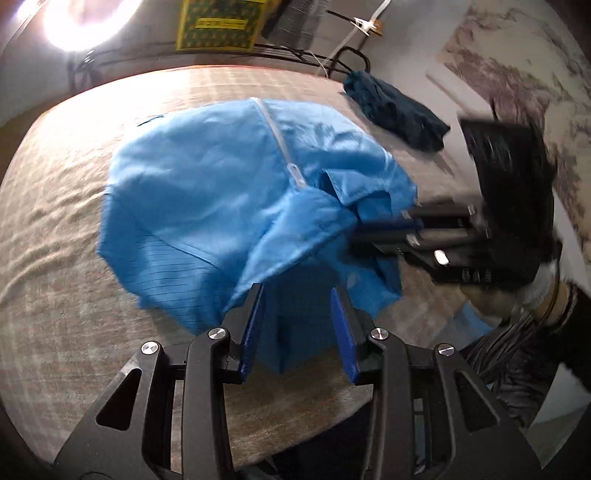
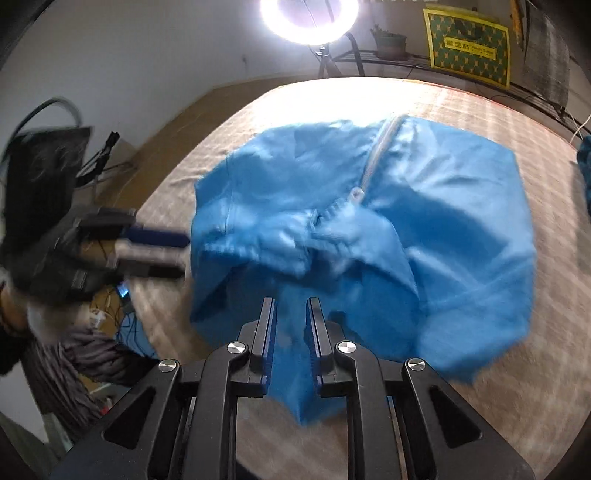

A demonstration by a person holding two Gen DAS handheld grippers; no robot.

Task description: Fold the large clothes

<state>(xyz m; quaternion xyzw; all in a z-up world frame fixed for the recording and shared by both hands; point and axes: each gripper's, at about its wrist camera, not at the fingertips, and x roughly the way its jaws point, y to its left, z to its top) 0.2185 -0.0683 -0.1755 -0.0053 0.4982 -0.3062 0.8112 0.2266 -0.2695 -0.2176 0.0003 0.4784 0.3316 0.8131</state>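
A large light-blue zip-up jacket (image 1: 229,177) lies crumpled on the beige bed cover (image 1: 55,229), its white zipper (image 1: 275,136) running up the middle. My left gripper (image 1: 299,295) is open, its blue pads on either side of a fold of the jacket's near edge. My right gripper (image 2: 291,306) is partly open, with jacket cloth (image 2: 369,229) hanging loosely between its fingers. The right gripper also shows in the left wrist view (image 1: 373,232) at the jacket's right side, blurred. The left gripper also shows in the right wrist view (image 2: 177,254) at the jacket's left edge.
A dark teal garment (image 1: 391,110) lies at the bed's far right. A ring light (image 2: 308,18) shines beyond the far edge. A yellow-green bag (image 2: 467,48) and a plant sit on a black rack behind. Cables lie on the floor to the left (image 2: 110,310).
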